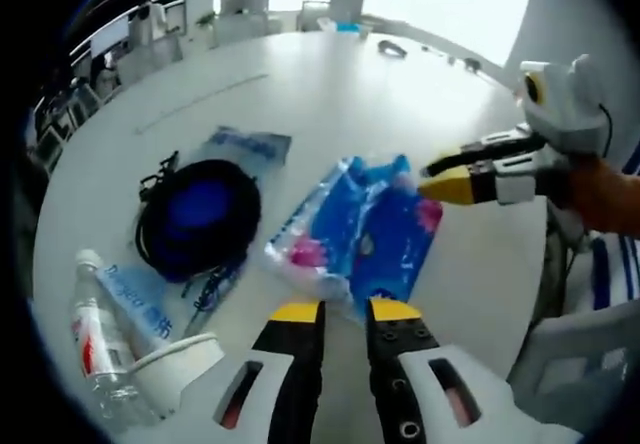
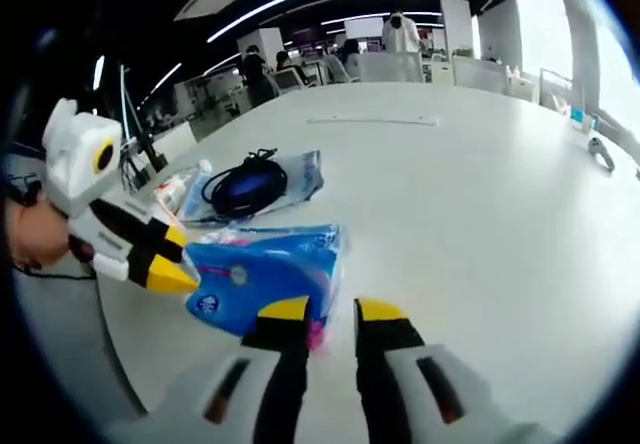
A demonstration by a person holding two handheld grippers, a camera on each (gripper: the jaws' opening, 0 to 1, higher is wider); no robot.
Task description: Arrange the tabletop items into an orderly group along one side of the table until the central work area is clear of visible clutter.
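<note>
On a large white table [image 1: 330,94], a blue tissue pack [image 1: 365,229] lies between two hand-held grippers. In the left gripper view, the left gripper [image 1: 346,314] points its yellow-tipped jaws at the near edge of the pack, the jaws a narrow gap apart and gripping nothing; whether the tips touch the wrapper cannot be told. The right gripper [image 1: 440,176] comes in from the right of that view, its yellow tips at the pack's far corner; how wide its jaws stand cannot be judged there. In the right gripper view, the right gripper [image 2: 332,314] shows its two jaws a small gap apart and empty, the left-hand tip overlapping the pack's [image 2: 265,279] edge, while the left gripper [image 2: 172,264] reaches in from the left with its tips against the pack's other end. Just beside the pack in the left gripper view lies a clear bag [image 1: 235,164] with blue printing, a coil of black cable [image 1: 198,216] resting on it. Near the table's edge stand a plastic bottle [image 1: 98,334] with a red label, lying on its side, and a white cup [image 1: 175,369] touching it. A small dark object [image 1: 392,49] sits at the table's far side, well apart.
</note>
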